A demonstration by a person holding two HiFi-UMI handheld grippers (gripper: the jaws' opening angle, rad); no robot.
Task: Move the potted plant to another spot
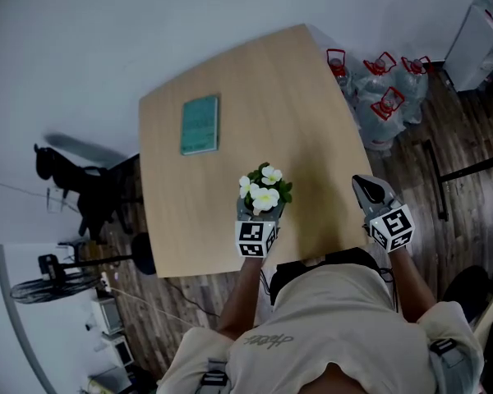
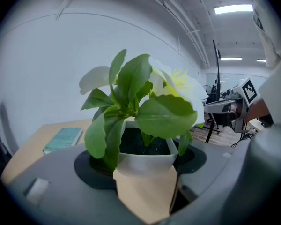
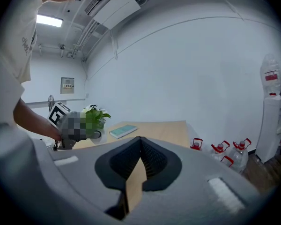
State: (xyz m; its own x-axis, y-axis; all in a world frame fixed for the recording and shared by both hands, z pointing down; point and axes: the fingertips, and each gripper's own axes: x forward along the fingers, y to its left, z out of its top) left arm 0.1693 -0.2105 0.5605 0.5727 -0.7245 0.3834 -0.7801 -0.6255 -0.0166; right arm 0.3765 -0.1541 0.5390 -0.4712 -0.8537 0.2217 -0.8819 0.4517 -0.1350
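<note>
A light wooden tabletop (image 1: 304,97) with rounded corners stands against a white wall (image 1: 107,31). The person stands at its near edge.

The left gripper (image 1: 260,216) has its jaws clamped on the potted plant (image 1: 264,192), a small white pot with broad green leaves and white flowers. In the left gripper view the pot (image 2: 145,156) sits squarely between the two dark pads (image 2: 86,165), one against each side. The plant is over the near strip of the tabletop, close to the near edge and about midway along it. Whether the pot's base touches the wood cannot be told.

The right gripper (image 1: 368,189) has its jaws together, tips meeting with nothing between them (image 3: 139,140). It hangs about over the tabletop's right edge, close to the near right corner and well apart from the plant.

A flat teal book (image 1: 200,124) lies in the left part of the tabletop, well beyond the plant. Bare wood runs between book and plant, and the whole right and far-right part of the surface shows bare wood up to its edges.

Off the right edge, clear water jugs with red handles (image 1: 386,97) stand on the dark plank floor (image 1: 444,138) close to the far right corner, with a white water dispenser (image 1: 481,43) beyond them. To the left a black chair (image 1: 82,191) stands near the edge, and a black floor fan (image 1: 53,284) nearer the person.
</note>
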